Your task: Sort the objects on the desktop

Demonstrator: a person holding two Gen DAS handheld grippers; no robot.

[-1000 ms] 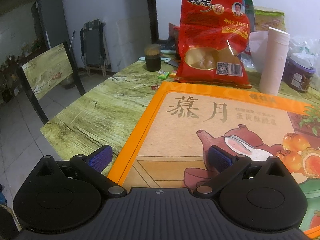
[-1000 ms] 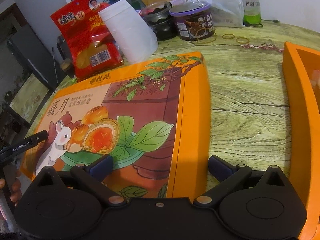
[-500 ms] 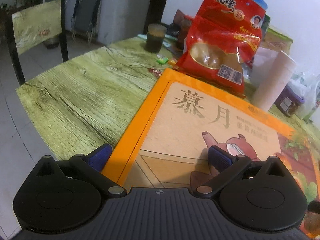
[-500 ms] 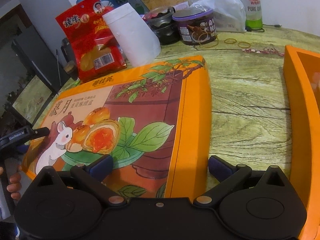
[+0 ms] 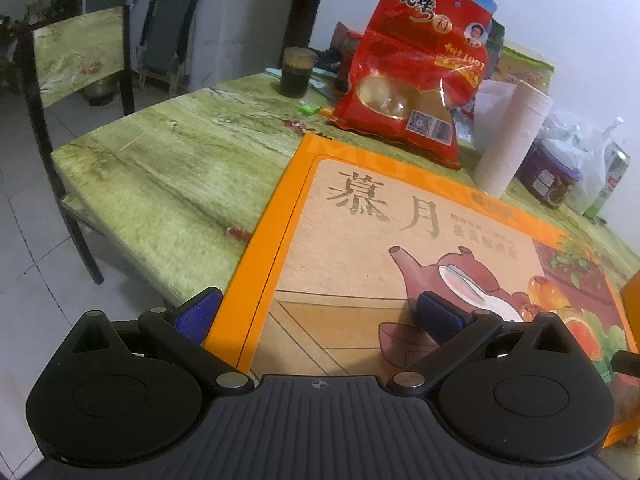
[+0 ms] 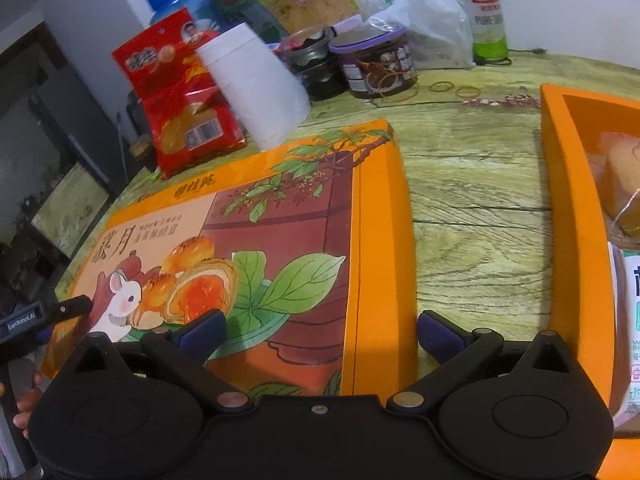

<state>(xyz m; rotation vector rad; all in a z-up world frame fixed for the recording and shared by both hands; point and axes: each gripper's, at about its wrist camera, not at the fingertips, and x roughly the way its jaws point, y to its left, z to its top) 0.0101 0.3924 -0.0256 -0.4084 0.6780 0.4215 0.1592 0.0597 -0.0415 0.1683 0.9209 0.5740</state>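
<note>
Green wood-grain table (image 5: 160,168) carries my box lid (image 5: 400,264); the open box (image 6: 576,216), right of the lid, already holds snacks. My left gripper (image 5: 318,314) and right gripper (image 6: 318,330) gape over the lid's two ends. Covering remains. Since a second ago, both have risen slightly.

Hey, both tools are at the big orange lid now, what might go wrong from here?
Both tools look open, the left tool and right tool each straddling an edge of the orange lid, so a lift may tilt it. The paper roll and red snack bag stand close behind it and might topple if it slides.
</note>
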